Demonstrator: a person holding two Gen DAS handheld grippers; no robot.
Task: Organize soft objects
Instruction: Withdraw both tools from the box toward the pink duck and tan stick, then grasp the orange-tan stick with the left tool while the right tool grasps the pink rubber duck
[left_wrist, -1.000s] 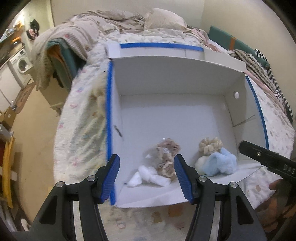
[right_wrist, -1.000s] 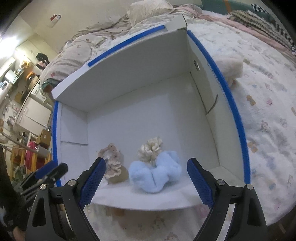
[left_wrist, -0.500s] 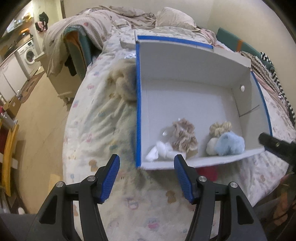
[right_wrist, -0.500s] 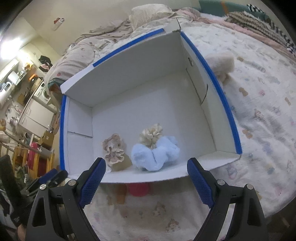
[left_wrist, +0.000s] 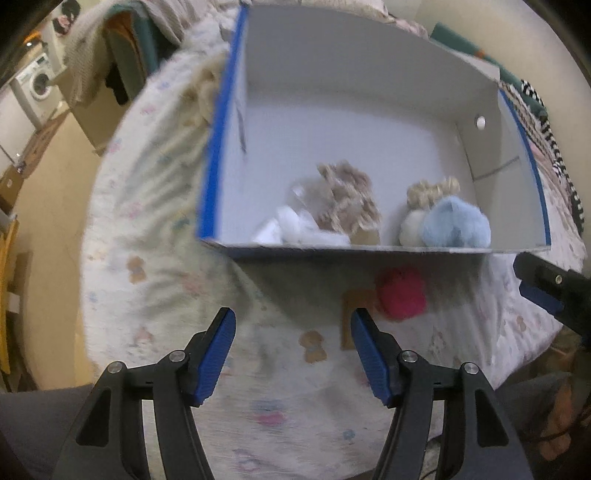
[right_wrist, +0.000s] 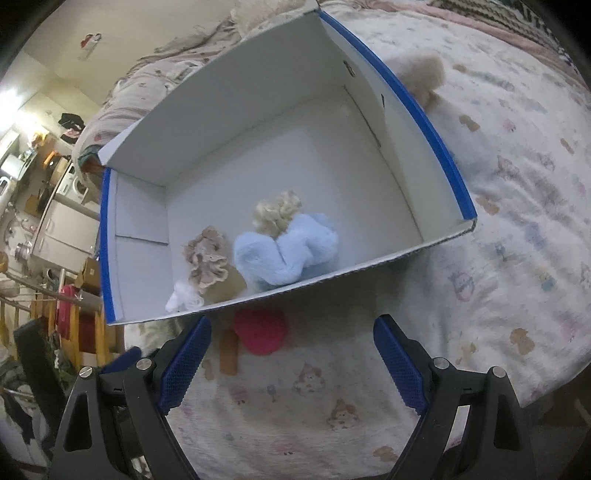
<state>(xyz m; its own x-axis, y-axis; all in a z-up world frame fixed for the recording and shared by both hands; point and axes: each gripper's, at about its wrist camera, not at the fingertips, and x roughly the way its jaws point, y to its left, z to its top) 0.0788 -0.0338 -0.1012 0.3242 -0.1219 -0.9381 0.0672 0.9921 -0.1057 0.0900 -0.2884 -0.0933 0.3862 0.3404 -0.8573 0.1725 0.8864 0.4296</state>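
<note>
A white box with blue-taped rims (left_wrist: 218, 122) (right_wrist: 432, 133) sits on the bed. Inside it lie a light blue scrunchie (left_wrist: 456, 223) (right_wrist: 288, 251), a cream scrunchie (left_wrist: 432, 192) (right_wrist: 277, 212), a beige frilly scrunchie (left_wrist: 349, 195) (right_wrist: 207, 258) and a white soft piece (left_wrist: 295, 229) (right_wrist: 183, 297). A red scrunchie (left_wrist: 402, 291) (right_wrist: 260, 330) on a brown card lies on the bedspread just in front of the box. My left gripper (left_wrist: 291, 354) is open and empty, near the red scrunchie. My right gripper (right_wrist: 291, 363) is open and empty, just before it.
A fluffy beige object (left_wrist: 201, 88) lies on the bed left of the box; another fluffy beige object (right_wrist: 424, 77) lies right of it. The patterned bedspread (right_wrist: 517, 221) spreads all around. A washing machine (left_wrist: 37, 81) and furniture stand off to the left past the bed's edge.
Both grippers have pulled back from the box towards the bed's near edge. The red scrunchie in front of the box has come into view. Both stay open.
</note>
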